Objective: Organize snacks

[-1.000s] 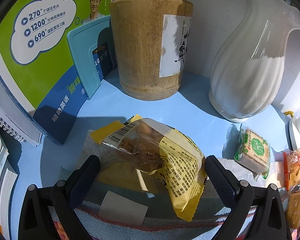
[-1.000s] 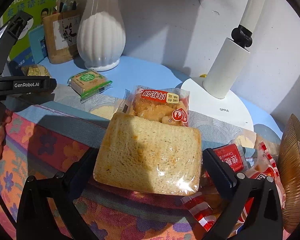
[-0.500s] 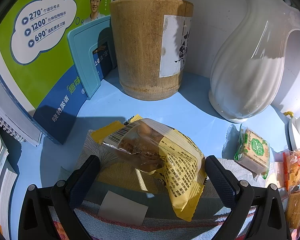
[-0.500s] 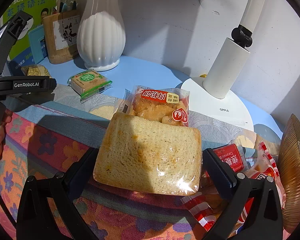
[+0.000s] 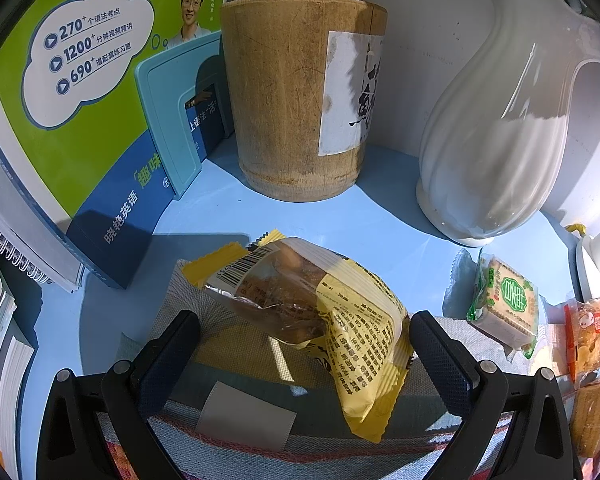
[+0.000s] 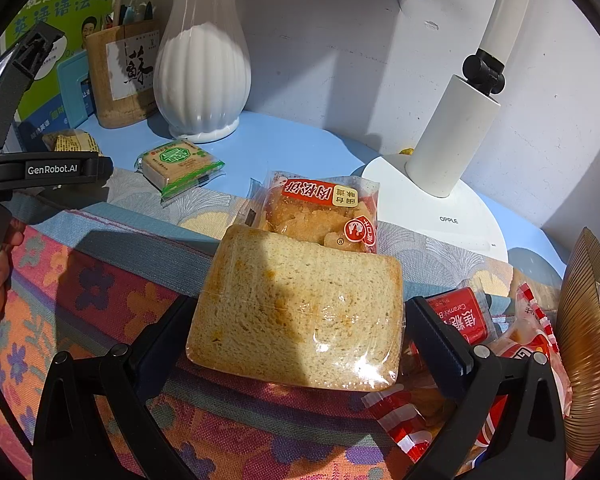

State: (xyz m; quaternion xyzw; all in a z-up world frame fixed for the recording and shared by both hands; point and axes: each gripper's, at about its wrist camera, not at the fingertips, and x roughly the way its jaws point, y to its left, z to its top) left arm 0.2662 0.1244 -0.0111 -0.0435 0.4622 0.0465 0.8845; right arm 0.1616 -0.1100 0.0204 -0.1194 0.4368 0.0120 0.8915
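Bread slice crosswise between wide right claw; yellow snack diagonal between wide left claw

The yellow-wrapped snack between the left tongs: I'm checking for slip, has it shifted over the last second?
No. The yellow-wrapped snack keeps the same place below the wooden holder and between the left tongs.

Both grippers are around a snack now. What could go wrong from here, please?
1. The right gripper spans the wrapped bread slice; a hard squeeze could crush it.
2. The yellow-wrapped snack lies tilted between the left gripper fingers, so its loose wrapper may slip.
3. The white vase stands close behind; a forward swing might knock it.
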